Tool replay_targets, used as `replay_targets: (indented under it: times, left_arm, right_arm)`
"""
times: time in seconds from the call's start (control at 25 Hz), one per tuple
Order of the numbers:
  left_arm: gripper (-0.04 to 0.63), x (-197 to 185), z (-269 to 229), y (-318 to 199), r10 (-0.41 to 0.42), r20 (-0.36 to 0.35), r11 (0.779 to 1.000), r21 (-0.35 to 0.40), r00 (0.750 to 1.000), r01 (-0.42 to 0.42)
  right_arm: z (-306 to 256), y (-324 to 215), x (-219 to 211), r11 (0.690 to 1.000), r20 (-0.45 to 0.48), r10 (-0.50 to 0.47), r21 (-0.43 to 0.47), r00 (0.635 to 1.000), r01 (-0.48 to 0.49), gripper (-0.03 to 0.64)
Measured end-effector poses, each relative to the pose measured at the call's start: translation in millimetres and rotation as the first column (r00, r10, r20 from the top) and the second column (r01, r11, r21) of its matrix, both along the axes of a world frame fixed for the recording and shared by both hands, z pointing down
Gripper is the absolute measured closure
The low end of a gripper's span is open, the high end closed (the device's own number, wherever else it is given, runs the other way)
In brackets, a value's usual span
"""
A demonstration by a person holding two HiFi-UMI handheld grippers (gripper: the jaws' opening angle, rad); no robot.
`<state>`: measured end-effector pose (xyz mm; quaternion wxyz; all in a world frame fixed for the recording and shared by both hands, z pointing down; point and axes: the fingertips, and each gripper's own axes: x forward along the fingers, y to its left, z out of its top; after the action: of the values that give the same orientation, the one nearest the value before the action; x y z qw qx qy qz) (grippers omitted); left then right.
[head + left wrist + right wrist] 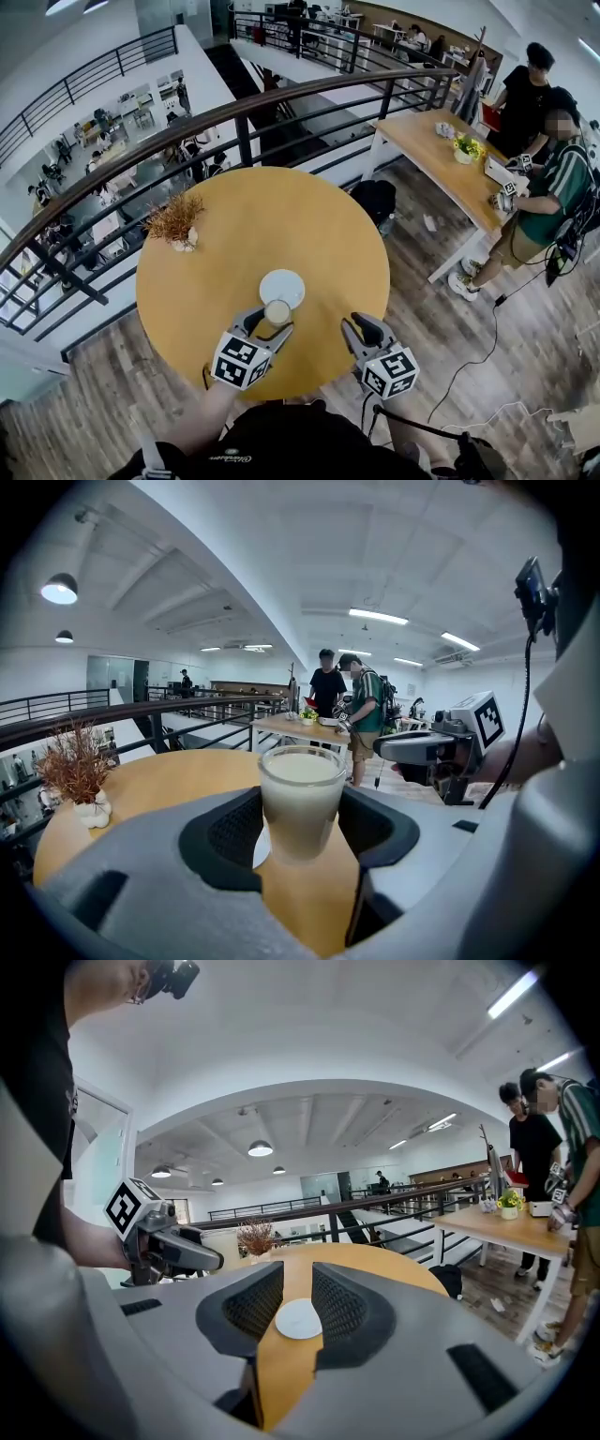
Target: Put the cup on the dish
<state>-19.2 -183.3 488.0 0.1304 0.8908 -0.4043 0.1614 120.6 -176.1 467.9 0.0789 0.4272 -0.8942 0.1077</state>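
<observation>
A glass cup (277, 311) of milky white liquid stands upright between the jaws of my left gripper (270, 321), whose pads press on both its sides. In the left gripper view the cup (302, 794) fills the gap between the dark pads. The white round dish (282, 287) lies on the round wooden table (234, 216), just beyond the cup and touching it in the picture. Whether the cup's base rests on the table is hidden. My right gripper (361, 325) hovers at the table's near right edge, open and empty, with the dish (299, 1320) visible through its gap.
A small white vase of dried brown plants (176, 223) stands at the table's left. A black railing (281, 98) curves behind the table above a lower floor. To the right, two people stand at a long wooden table (450, 159). A black bag (377, 199) lies on the floor.
</observation>
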Motion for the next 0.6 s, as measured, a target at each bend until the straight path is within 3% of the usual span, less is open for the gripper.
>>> replay_targets:
  times: [0.6]
  left_arm:
    - [0.341, 3.0, 15.4, -3.7, -0.010, 0.016, 0.999, -0.040, 1.000, 0.011]
  right_arm:
    - [24.1, 6.0, -9.8, 0.997, 0.012, -0.018, -0.073, 1.000, 0.019, 0.538]
